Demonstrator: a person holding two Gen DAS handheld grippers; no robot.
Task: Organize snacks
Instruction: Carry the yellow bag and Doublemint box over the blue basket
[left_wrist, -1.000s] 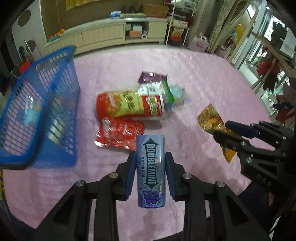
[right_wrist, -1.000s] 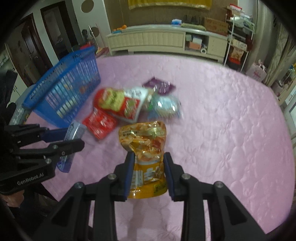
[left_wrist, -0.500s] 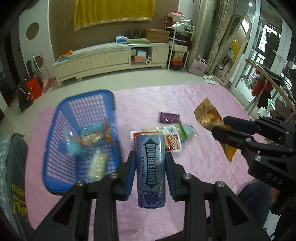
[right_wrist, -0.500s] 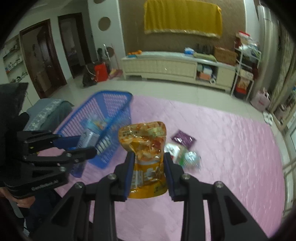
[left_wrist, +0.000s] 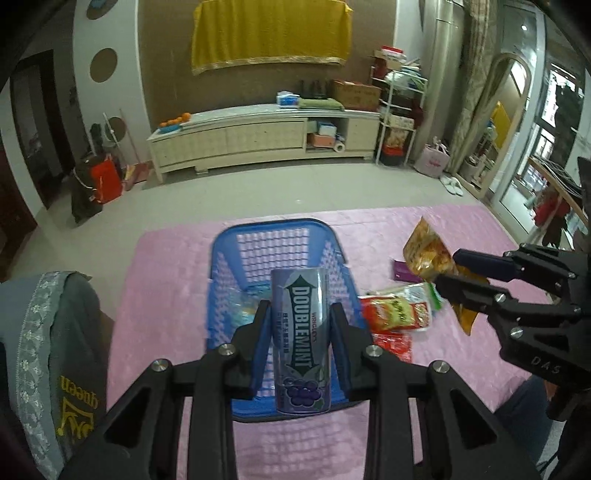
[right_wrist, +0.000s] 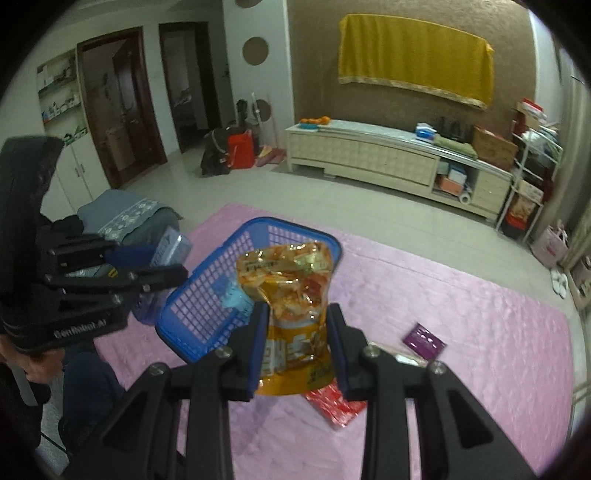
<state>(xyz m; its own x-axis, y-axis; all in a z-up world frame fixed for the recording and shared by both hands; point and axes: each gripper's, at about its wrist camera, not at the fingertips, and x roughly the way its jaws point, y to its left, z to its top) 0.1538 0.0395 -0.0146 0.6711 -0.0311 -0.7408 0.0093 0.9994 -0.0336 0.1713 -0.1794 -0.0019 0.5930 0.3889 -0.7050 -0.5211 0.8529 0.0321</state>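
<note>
My left gripper (left_wrist: 299, 310) is shut on a blue Doublemint can (left_wrist: 300, 332), held upright above the blue plastic basket (left_wrist: 273, 226). The basket holds a few wrapped snacks, mostly hidden behind the can. My right gripper (right_wrist: 295, 310) is shut on an orange snack bag (right_wrist: 288, 280), in the air just right of the basket (right_wrist: 207, 295). In the left wrist view, the right gripper (left_wrist: 448, 268) and its bag (left_wrist: 426, 254) hang at the right. The left gripper (right_wrist: 166, 262) with the can (right_wrist: 173, 245) shows at the left of the right wrist view.
On the pink mat (left_wrist: 166, 280) right of the basket lie a red-and-yellow packet (left_wrist: 395, 308), a red packet (right_wrist: 336, 406) and a small purple packet (right_wrist: 424, 339). Folded grey cloth (left_wrist: 55, 332) sits left of the basket. A long cabinet (left_wrist: 258, 140) stands far behind.
Both grippers have risen and swung left, away from the snack pile. The basket went from the far left to directly under the can, and the orange bag now hangs beside it.
</note>
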